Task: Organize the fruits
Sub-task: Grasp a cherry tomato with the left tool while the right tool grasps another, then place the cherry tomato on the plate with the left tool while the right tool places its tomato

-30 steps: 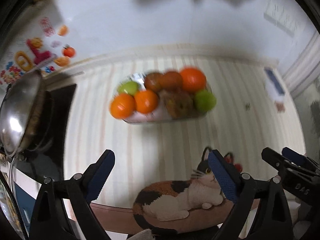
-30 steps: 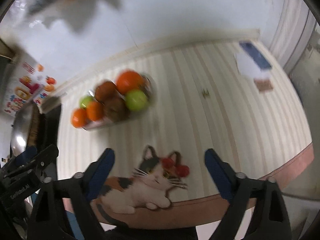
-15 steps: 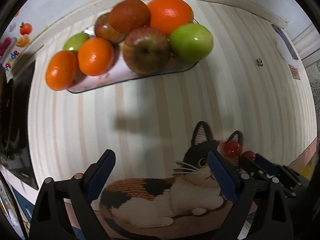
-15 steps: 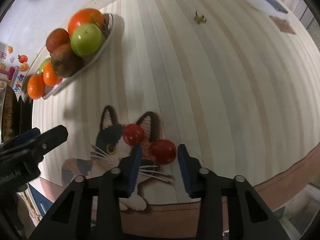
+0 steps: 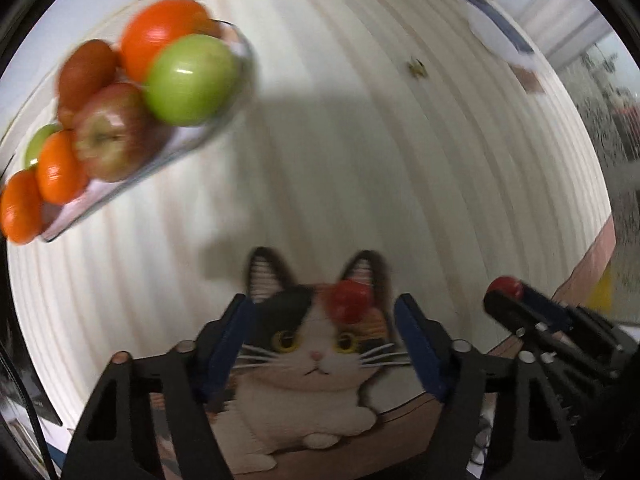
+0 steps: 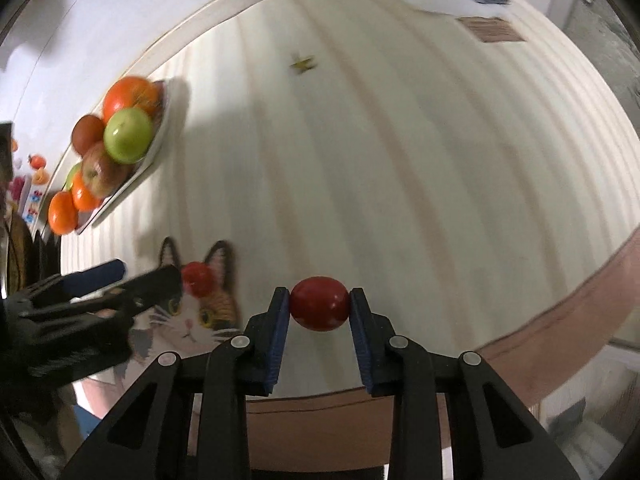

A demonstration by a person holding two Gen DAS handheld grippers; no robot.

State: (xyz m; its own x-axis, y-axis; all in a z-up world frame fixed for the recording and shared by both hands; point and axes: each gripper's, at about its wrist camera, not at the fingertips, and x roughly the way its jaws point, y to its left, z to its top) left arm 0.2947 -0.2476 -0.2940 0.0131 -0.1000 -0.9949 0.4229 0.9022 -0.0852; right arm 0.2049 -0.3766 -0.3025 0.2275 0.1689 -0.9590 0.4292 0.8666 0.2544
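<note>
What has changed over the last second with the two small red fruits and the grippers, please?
The right hand-held gripper closed on one red fruit and lifted it off the cat mat. The left hand-held gripper moved in around the other red fruit, still open. The fruit tray stayed put.

Both wrist views look down close, sharing cat mat (image 5: 316, 364) (image 6: 192, 320)

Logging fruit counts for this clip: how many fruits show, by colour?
Orange: 3, one large orange and two mandarins
Green: 2, one big green apple, one half hidden
Red-brown: 2
Small red tomatoes: 2, one on the cat mat, one in the right gripper
Total: 9
</note>
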